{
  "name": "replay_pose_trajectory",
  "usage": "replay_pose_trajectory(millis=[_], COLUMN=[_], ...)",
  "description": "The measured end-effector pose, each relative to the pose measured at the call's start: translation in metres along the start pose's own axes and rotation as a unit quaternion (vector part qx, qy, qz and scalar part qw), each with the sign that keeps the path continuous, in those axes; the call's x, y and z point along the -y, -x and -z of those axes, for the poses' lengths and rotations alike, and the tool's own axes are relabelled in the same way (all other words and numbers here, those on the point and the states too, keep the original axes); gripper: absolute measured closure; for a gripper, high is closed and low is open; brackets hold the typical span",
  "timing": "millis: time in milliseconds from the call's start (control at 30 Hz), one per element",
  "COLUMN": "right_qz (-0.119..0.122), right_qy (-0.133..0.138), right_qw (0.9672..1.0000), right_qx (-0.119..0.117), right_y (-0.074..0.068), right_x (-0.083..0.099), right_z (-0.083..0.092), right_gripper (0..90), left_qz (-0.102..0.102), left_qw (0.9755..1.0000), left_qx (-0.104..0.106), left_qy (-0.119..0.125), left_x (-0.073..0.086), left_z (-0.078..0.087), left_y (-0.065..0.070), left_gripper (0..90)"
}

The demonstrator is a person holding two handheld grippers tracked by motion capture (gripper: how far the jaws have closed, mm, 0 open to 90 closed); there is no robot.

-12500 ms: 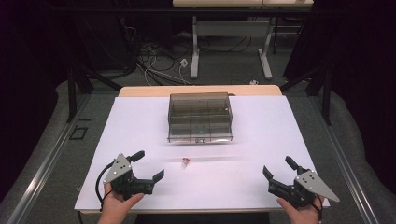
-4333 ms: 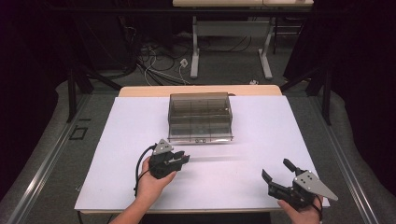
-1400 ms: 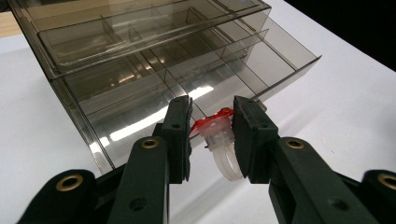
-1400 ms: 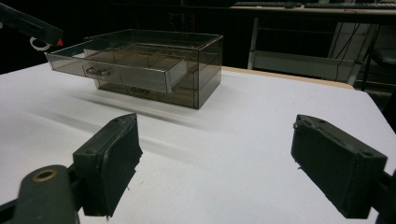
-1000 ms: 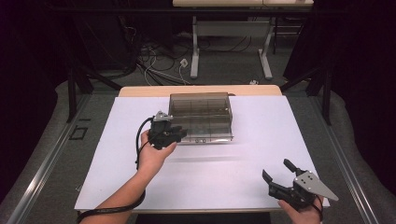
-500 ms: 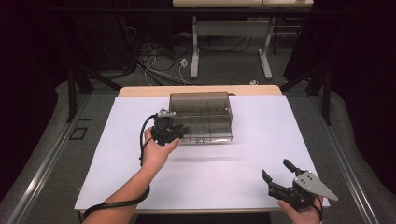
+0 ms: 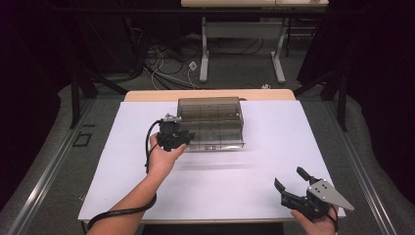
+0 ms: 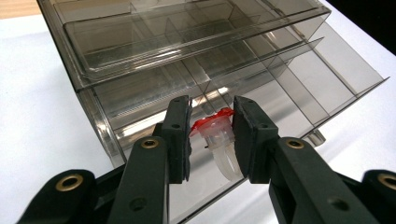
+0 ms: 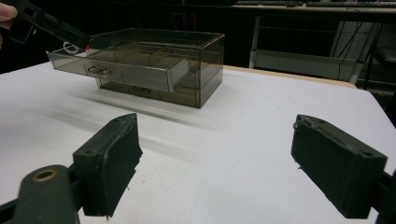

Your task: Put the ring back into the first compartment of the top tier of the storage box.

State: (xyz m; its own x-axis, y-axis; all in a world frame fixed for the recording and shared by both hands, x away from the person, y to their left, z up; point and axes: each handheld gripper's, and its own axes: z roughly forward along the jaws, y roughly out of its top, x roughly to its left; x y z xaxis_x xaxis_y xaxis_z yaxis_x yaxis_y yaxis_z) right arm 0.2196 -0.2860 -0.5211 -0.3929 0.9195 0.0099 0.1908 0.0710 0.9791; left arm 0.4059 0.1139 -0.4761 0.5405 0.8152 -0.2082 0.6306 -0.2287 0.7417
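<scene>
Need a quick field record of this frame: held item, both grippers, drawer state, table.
held item: small ring with red top, clear band hanging below
left gripper: shut on the ring, held over the open drawer
right gripper: open, nothing between its pads, low at the table's near right corner
drawer unit: smoked clear plastic, at the middle of the table's far part
open drawer: pulled out toward the person, dividers inside; no contents visible in it
table: white top, no loose items visible

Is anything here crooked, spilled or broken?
Nothing stands out. The smoky drawer box sits square on the white table, one drawer pulled out, and the left gripper holds a small red-and-clear piece over it.
</scene>
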Motion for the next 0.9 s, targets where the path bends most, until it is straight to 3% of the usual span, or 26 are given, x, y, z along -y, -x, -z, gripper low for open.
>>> replay_pose_trajectory(millis=[733, 900], right_qz=[0.001, 0.001], right_qy=[-0.001, -0.002], right_qw=[1.0, 1.0], right_qx=[-0.002, -0.001], right_y=[0.0002, 0.0002], right_x=[0.0001, 0.0002], right_z=[0.0001, 0.0], right_gripper=[14.7, 14.7], left_qz=[0.011, 0.009], left_qw=[0.9999, 0.9999], left_qx=[-0.008, -0.012], left_qy=[-0.001, 0.003], left_x=[0.0015, 0.0017], left_z=[-0.0069, -0.0069], left_y=[-0.0037, -0.0042], left_gripper=[66.2, 58.8])
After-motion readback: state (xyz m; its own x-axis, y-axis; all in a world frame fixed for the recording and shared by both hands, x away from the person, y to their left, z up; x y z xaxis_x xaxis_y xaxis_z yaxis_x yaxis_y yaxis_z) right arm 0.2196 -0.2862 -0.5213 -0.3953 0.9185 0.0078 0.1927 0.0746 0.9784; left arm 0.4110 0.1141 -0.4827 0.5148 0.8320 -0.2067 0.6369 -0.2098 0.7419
